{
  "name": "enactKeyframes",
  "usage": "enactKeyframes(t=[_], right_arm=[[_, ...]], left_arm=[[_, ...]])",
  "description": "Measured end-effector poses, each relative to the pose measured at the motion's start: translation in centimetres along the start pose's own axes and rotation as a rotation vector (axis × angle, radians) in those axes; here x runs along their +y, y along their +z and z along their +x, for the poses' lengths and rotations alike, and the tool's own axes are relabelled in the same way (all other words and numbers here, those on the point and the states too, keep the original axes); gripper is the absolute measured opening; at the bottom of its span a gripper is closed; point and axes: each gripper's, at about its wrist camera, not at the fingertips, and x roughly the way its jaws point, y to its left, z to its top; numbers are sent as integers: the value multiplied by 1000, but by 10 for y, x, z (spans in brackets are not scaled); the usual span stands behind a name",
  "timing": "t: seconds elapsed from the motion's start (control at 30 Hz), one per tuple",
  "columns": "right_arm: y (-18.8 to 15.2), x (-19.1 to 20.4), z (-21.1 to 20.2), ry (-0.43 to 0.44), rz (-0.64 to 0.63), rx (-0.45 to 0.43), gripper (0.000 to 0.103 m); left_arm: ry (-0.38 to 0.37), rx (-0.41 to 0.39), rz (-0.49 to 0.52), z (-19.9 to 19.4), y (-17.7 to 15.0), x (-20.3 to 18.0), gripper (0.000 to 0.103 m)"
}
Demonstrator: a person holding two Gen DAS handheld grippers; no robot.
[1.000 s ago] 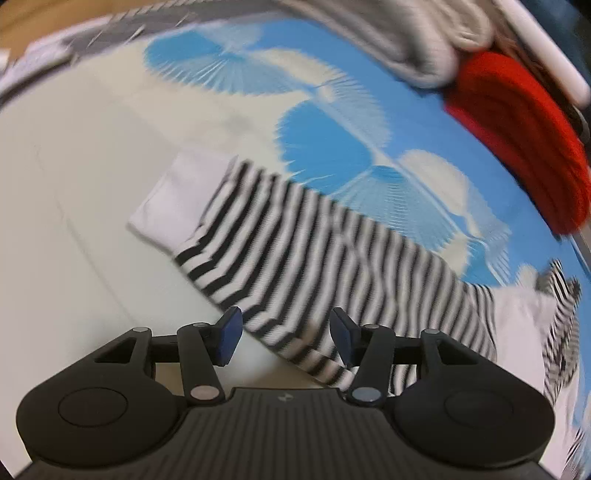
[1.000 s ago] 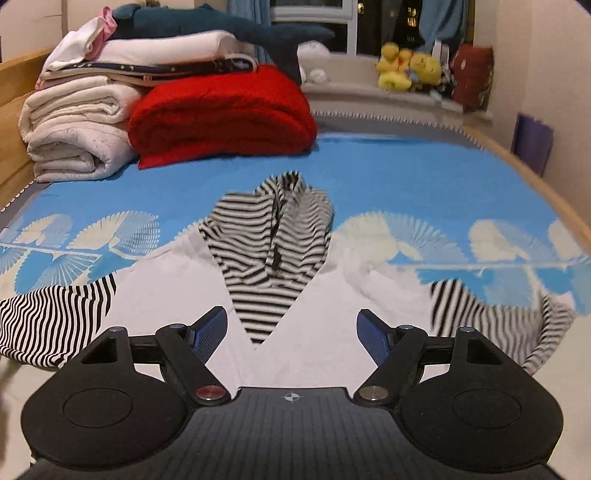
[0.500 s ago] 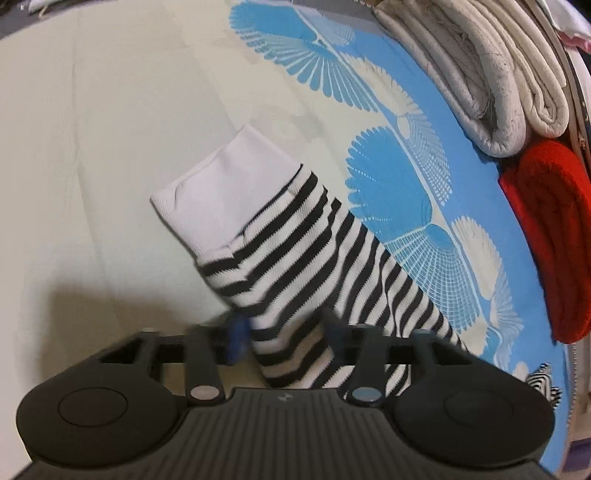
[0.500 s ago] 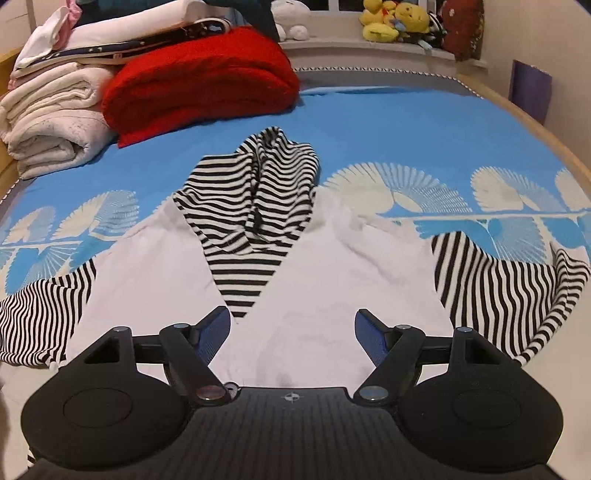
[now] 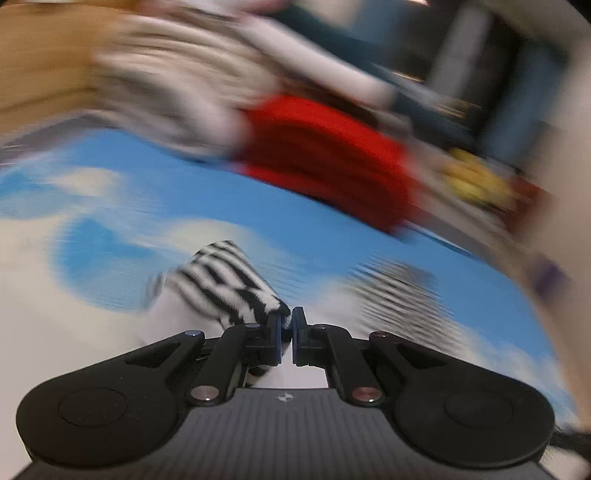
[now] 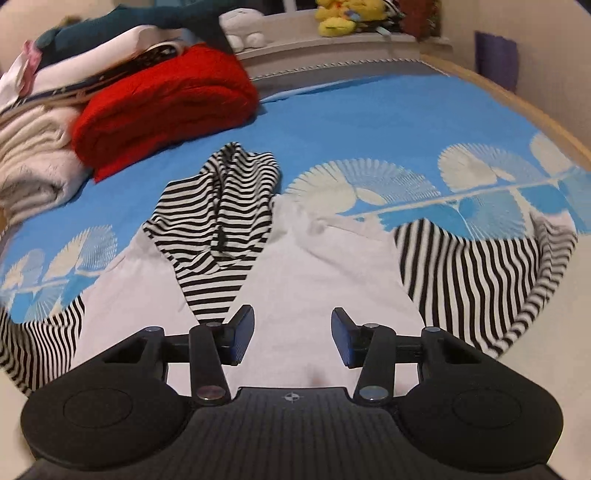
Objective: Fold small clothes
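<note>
A small white hoodie (image 6: 295,266) with a black-and-white striped hood (image 6: 218,210) and striped sleeves lies spread on the blue bedspread. My left gripper (image 5: 287,328) is shut on the striped left sleeve (image 5: 225,284) and holds it lifted; that view is motion-blurred. My right gripper (image 6: 293,336) is open and empty, low over the white body of the hoodie. The striped right sleeve (image 6: 476,273) lies out to the right.
A folded red blanket (image 6: 166,103) and stacked pale blankets (image 6: 33,162) sit at the back left. Plush toys (image 6: 340,18) stand on the shelf behind. The bed's wooden edge (image 6: 517,103) runs along the right.
My left gripper has closed on the striped sleeve and lifted it, swinging fast toward the hoodie. My right gripper has moved lower and closer over the hoodie body, still open.
</note>
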Motion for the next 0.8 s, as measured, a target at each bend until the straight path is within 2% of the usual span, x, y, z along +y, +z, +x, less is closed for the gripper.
enactKeyframes(t=[0.03,0.1,0.13,0.17,0.3,0.37,0.43,0.5,0.6,0.7,0.8], right_arm=[[-2,-3,1,2,14,4,49],[-5,-9,3,1,47,16,49],[-6,-11,4,1,61,22,49],[-7,-14,6,5,84,32,49],[-11,-15,16,31,148,69,50],[-13,-10,23,37,158,86,50],[-17,-3,30,46,153,103,50],[-22,5,40,63,148,122,50],[-31,19,57,107,119,147,50],[-39,41,76,139,68,210,52],[-44,76,83,172,-79,204,53]], left_arm=[[-141,72,15,3,-8,-24,16],[-364,207,7,12,-22,-49,30],[-383,220,-2,12,-27,-54,31],[-358,217,-13,13,-30,-54,32],[-173,212,-125,26,-30,-27,33],[-54,200,-101,31,-29,-15,33],[32,196,-37,39,-29,-11,33],[98,243,-25,53,-25,-4,33],[82,269,-96,64,-20,10,33],[89,280,-99,69,-20,12,33],[118,299,-83,77,-18,16,33]])
